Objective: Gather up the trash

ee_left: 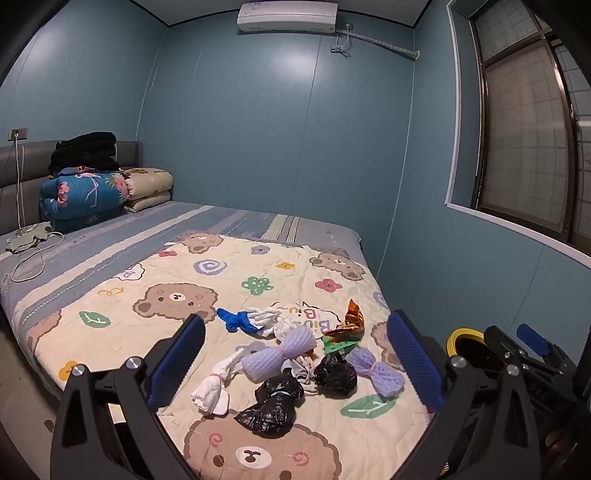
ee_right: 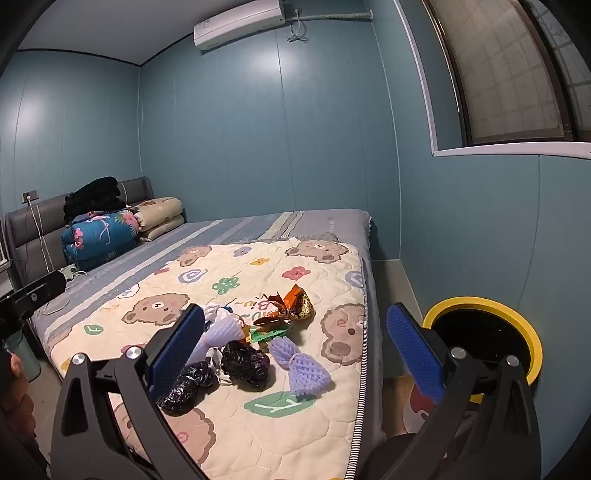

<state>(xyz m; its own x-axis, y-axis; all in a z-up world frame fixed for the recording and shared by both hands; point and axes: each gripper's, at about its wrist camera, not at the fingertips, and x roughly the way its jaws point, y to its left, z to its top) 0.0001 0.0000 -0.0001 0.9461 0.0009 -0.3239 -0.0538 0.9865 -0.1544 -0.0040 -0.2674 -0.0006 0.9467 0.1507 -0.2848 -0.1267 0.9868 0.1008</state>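
Note:
Trash lies in a heap on the bear-print quilt (ee_left: 177, 266) near the bed's foot: two crumpled black bags (ee_left: 271, 404) (ee_right: 245, 363), purple foam nets (ee_left: 280, 354) (ee_right: 304, 365), white wads (ee_left: 212, 395), a blue-and-white piece (ee_left: 240, 319), an orange foil wrapper (ee_left: 351, 317) (ee_right: 291, 302) and a green wrapper (ee_right: 267, 336). My left gripper (ee_left: 295, 365) is open and empty above the heap. My right gripper (ee_right: 295, 354) is open and empty, over the bed's right edge. A yellow-rimmed bin (ee_right: 517, 321) with a black inside stands right of the bed; it also shows in the left wrist view (ee_left: 463, 336).
Folded quilts (ee_left: 85, 195) and dark clothes (ee_left: 85, 149) are stacked at the headboard. A white cable (ee_left: 33, 258) and a small green item lie on the striped sheet. Blue walls, a window (ee_left: 524, 147) on the right, an air conditioner (ee_left: 288, 16) above.

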